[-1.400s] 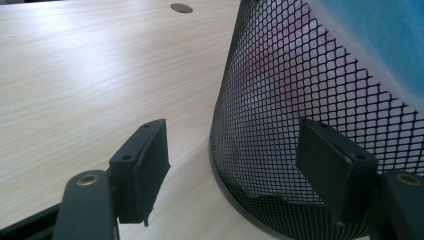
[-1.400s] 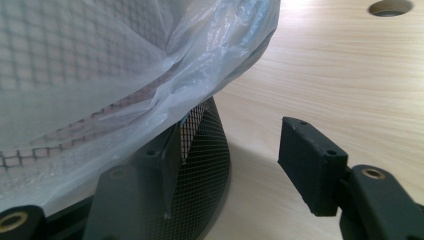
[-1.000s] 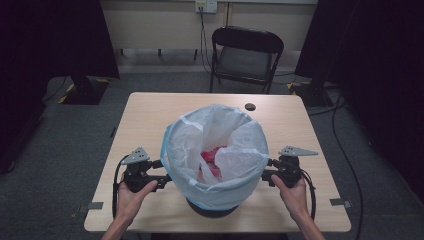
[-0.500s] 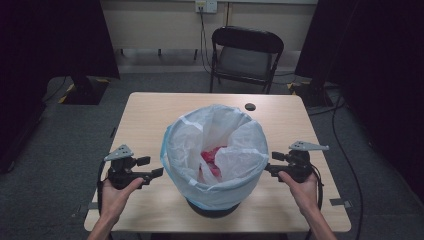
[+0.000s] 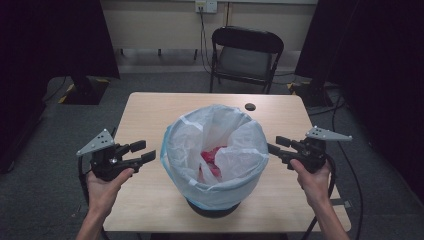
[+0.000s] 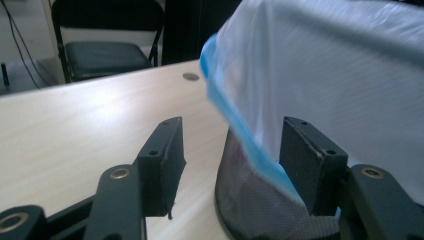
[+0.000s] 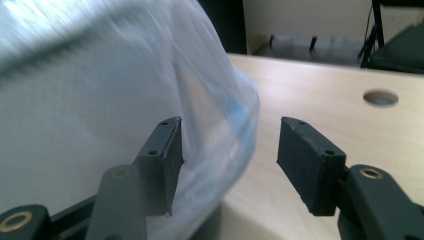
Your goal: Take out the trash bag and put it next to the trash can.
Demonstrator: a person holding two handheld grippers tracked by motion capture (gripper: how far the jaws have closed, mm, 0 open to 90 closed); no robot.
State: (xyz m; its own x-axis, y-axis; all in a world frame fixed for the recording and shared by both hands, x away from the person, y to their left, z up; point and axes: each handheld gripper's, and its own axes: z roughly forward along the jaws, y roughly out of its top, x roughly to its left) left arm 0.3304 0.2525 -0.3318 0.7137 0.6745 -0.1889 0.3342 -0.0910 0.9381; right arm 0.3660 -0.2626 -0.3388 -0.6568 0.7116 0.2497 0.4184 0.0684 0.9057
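One lined bin (image 5: 215,165) is sitting mid-worktop (image 5: 150,115), two grippers flanking it: left gripper (image 5: 145,152) and right gripper (image 5: 276,145), jaws apart after closing partway, gripping nothing.

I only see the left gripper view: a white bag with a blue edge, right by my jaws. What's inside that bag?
Observer: The high view looks down into the open bag. A pink-red thing lies at its bottom; I cannot tell what it is.
Operator: Is my other gripper grabbing the bag?
Observer: No. The right gripper is just off the bag's right side. Its jaws have just been closing partway, but they stand apart and pinch nothing.
Operator: And does mine touch the bag?
Observer: From above, the left gripper stops short of the bag's left side. Its jaws have also just been closing partway, with no plastic between them.
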